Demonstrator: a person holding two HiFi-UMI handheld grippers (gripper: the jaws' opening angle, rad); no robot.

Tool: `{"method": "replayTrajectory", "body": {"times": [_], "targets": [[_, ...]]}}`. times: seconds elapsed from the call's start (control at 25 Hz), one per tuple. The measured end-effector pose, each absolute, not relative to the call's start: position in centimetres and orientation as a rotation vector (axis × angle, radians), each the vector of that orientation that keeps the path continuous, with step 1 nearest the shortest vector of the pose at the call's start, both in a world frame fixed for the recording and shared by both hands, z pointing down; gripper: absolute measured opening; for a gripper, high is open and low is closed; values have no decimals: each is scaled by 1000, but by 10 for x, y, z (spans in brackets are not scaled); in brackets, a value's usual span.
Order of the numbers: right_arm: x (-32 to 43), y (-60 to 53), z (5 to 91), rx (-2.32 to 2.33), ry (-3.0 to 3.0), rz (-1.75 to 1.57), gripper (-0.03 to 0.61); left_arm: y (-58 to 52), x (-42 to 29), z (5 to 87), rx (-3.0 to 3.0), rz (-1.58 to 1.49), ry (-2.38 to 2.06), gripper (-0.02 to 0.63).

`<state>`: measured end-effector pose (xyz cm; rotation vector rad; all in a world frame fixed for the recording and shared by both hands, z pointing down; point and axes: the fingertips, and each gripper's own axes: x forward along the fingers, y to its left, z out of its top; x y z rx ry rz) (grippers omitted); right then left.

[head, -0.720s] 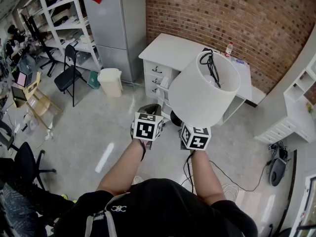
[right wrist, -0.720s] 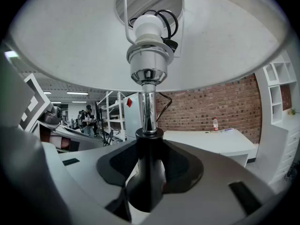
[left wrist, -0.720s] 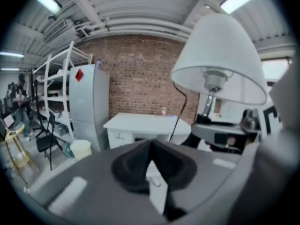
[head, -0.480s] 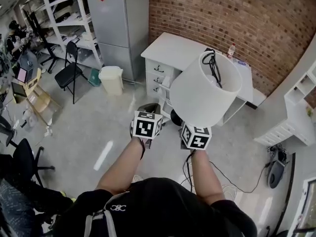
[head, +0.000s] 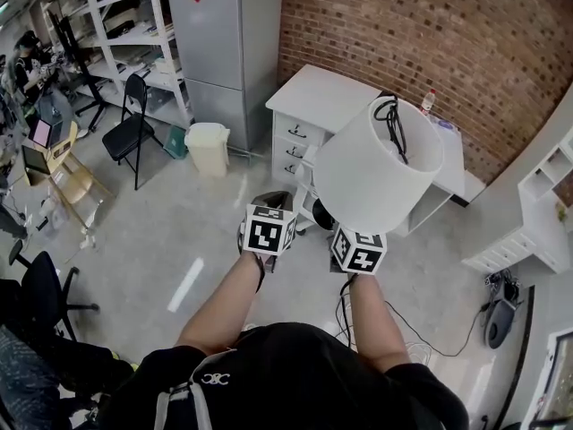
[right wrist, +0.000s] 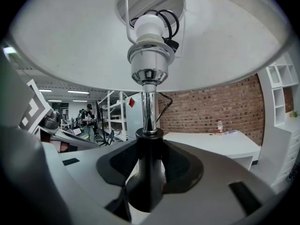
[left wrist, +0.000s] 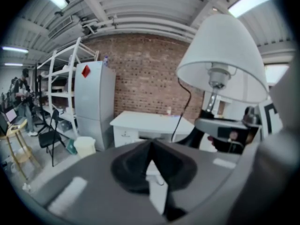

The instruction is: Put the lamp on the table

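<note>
The lamp has a white shade [head: 376,164] and a chrome stem on a black base neck [right wrist: 147,172]. Its black cord [head: 390,119] is coiled into the top of the shade. My right gripper [head: 351,238] is shut on the black neck, holding the lamp upright in the air with the shade over the jaws. In the left gripper view the shade [left wrist: 220,55] hangs at the upper right. My left gripper [head: 269,209] is beside it, jaws together and empty. The white table [head: 331,92], with drawers, stands ahead against the brick wall.
A grey cabinet [head: 228,43] stands left of the table, with a white bin [head: 208,148] and a black chair [head: 130,133] near it. A bottle [head: 428,101] is on the table. White shelving [head: 528,231] is at the right. Cables [head: 403,330] trail on the floor.
The table and cabinet have shifted slightly right and nearer in the head view. The lamp stays held in the right gripper, and both grippers keep their places.
</note>
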<state>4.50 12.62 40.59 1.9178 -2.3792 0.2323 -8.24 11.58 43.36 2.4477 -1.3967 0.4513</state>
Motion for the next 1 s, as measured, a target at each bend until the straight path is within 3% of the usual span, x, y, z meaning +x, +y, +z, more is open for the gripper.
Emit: {"method": "replayTrajectory", "body": {"times": [0.6, 1.0], "targets": [[-25, 101, 414, 1997, -2339, 253, 146, 89, -159, 457, 2468, 476, -1323, 2], [-33, 67, 417, 2015, -2316, 255, 146, 61, -180, 471, 2447, 499, -1320, 2]]}}
